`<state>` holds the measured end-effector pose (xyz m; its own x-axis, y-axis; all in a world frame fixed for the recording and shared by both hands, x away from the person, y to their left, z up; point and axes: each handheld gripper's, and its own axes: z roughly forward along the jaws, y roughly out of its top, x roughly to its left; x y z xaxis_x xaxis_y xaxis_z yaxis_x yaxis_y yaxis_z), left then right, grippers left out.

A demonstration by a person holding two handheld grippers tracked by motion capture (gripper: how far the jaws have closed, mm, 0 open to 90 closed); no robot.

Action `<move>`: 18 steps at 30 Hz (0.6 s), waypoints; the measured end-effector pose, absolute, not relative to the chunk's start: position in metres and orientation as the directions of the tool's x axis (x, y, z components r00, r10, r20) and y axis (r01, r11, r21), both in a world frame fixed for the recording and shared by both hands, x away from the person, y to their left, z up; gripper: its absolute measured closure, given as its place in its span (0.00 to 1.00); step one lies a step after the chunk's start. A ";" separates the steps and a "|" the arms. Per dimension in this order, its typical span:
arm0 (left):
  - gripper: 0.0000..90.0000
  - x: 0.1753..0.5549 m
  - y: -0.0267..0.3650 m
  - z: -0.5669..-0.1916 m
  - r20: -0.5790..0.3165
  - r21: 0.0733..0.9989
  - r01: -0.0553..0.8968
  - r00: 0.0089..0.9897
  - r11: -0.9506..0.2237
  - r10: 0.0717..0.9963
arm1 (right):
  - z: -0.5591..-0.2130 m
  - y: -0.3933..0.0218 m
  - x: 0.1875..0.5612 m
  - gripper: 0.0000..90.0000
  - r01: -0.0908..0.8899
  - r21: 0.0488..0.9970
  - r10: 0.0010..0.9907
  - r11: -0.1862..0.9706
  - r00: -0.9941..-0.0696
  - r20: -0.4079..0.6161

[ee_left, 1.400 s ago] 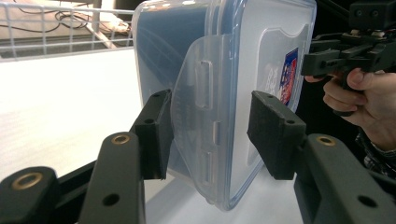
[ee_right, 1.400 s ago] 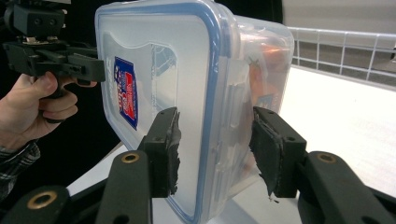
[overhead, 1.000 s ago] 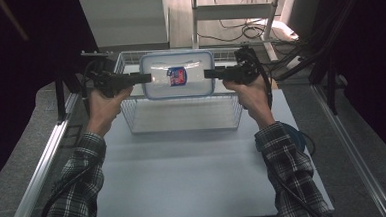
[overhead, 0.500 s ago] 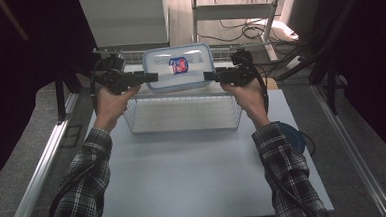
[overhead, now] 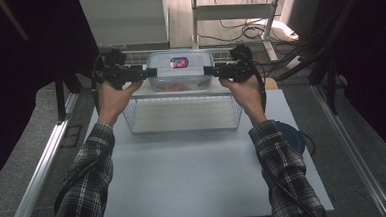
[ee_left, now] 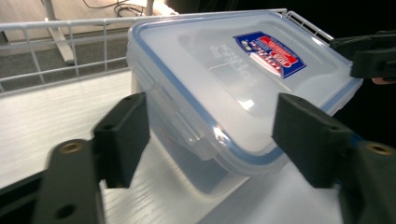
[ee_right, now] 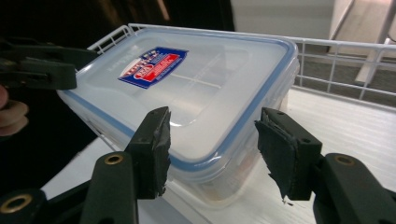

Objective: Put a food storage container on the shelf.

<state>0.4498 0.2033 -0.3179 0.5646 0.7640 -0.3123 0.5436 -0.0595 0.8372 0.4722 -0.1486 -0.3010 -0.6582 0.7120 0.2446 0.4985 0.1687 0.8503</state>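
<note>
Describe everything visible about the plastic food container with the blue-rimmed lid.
The plastic food container is a clear rectangular box with rounded corners. Its translucent lid is on, edged in blue with side latch flaps, and carries a blue-and-red label. Something reddish shows faintly inside. It sits on a white surface at the far side of the table, beside a white wire basket. The left gripper and right gripper flank its two short ends, jaws having just been opening, pads apart from it.
</note>
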 end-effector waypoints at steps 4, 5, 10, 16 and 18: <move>0.41 0.449 0.203 -0.320 -0.348 0.835 0.549 0.578 -0.036 0.738 | -0.299 -0.146 0.471 0.49 0.489 0.852 0.720 0.188 -0.658 0.219; 0.41 0.449 0.204 -0.321 -0.356 0.833 0.553 0.578 -0.031 0.734 | -0.299 -0.146 0.471 0.49 0.491 0.851 0.721 0.186 -0.657 0.221; 0.41 0.447 0.208 -0.323 -0.385 0.825 0.565 0.588 -0.020 0.711 | -0.298 -0.146 0.467 0.49 0.495 0.849 0.723 0.186 -0.654 0.223; 0.41 0.443 0.208 -0.323 -0.387 0.822 0.569 0.592 -0.027 0.708 | -0.296 -0.143 0.460 0.50 0.486 0.849 0.732 0.207 -0.653 0.194; 0.41 0.443 0.208 -0.323 -0.387 0.823 0.567 0.595 -0.026 0.705 | -0.296 -0.143 0.459 0.50 0.488 0.848 0.734 0.206 -0.650 0.195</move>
<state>0.4431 0.2085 -0.3231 0.5947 0.7049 -0.3866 0.5668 -0.0265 0.8234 0.4587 -0.1432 -0.2961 -0.6502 0.7343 0.1950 0.4875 0.2064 0.8484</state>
